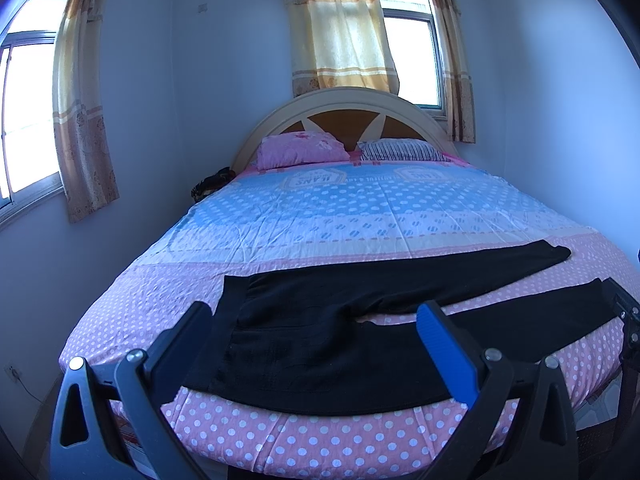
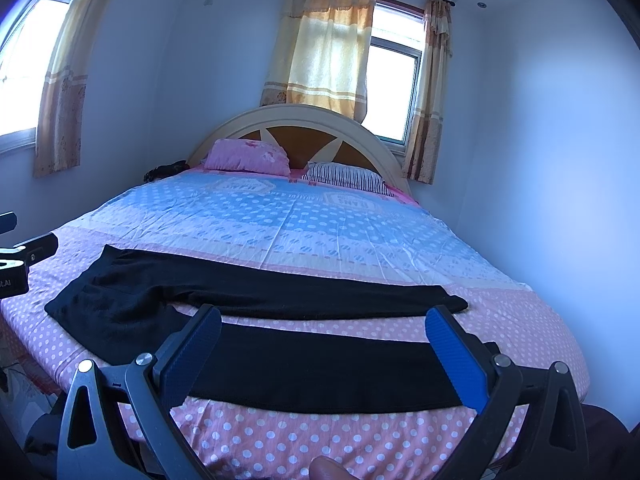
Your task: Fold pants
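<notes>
We have not started folding: the black pants (image 1: 340,320) lie flat on the bed (image 1: 320,208), legs apart. Our left gripper (image 1: 316,320) and right gripper (image 2: 324,332) both gape wide, holding nothing. Next we should pinch one leg and lay it on the other.

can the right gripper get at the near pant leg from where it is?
Probably yes. The right gripper is open right over the near leg of the black pants, which lies flat at the bed's front edge with nothing in between.

"JEANS" badges upside down on bedsheet (image 1: 316,180), other print unreadable
</notes>
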Demonstrator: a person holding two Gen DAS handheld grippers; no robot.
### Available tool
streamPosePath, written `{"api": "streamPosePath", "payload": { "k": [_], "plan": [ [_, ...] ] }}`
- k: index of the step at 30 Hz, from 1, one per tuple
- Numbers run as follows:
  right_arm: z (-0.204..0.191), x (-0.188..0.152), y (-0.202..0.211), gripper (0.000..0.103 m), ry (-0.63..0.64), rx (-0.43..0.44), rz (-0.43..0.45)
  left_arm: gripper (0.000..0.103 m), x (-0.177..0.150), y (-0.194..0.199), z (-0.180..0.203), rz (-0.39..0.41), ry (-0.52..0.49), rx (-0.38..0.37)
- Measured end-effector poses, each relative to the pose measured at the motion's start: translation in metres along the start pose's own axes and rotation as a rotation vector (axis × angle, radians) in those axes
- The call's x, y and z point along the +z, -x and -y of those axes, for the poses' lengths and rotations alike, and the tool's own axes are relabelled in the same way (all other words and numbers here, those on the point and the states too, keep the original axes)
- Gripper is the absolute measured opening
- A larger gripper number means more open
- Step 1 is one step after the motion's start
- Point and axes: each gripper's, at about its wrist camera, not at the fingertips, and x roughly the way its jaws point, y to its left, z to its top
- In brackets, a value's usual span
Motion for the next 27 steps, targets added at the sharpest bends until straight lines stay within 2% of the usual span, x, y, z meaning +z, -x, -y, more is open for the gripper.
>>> {"api": "streamPosePath", "payload": {
  "k": [17,23,27],
  "plan": [
    [-0.007,-0.003,-0.003,0.102,0.021,0.005,-0.011,0.103,-0.005,-0.004,0.003,-0.017,0.005,0.0],
    [-0.007,-0.006,-0.005,0.102,0.011,0.088,-0.016,0.103,-0.006,-0.008,0.001,-0.024,0.01,-0.01],
    [-0.01,-0.011,-0.011,0.102,0.011,0.11,-0.033,0.103,-0.011,-0.016,0.0,-0.036,0.011,-0.022]
  ]
}}
